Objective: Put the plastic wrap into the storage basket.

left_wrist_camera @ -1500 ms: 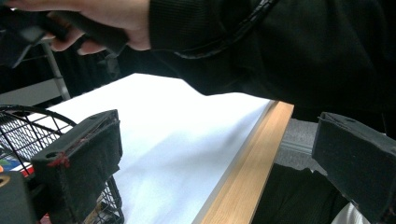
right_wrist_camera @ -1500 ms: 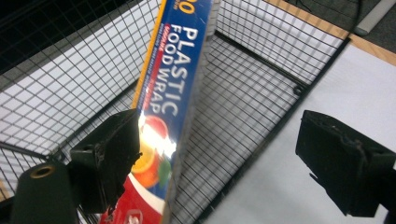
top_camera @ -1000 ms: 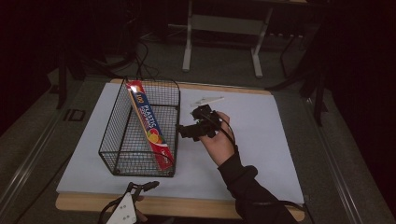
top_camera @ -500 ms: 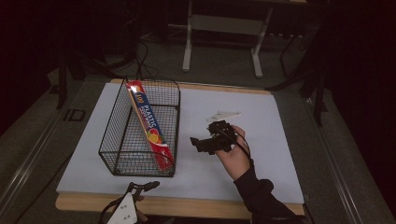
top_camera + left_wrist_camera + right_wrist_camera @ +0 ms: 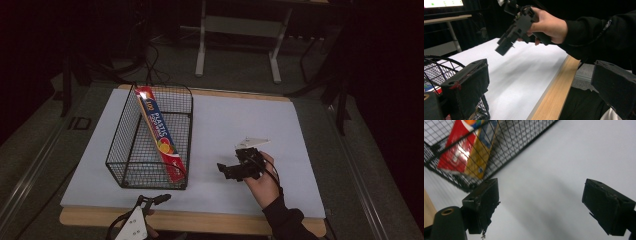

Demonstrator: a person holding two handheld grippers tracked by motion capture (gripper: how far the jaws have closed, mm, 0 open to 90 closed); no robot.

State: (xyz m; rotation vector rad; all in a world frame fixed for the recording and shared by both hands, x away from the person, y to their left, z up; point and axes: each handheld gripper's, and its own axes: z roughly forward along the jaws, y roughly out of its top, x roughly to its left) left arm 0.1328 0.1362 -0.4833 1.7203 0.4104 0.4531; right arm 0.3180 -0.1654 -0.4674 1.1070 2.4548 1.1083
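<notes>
Right claw wide open, empty, low over the tabletop; box leans lengthwise in the basket just ahead. Left claw open, idle.

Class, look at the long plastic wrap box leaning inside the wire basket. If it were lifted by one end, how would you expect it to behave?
The plastic wrap box looks like thin cardboard, so probably stiff and light. It is long and narrow, so gripped at one end it would likely swing or droop. It leans tilted against the wire basket rim, so a nudge may slide or topple it.
</notes>
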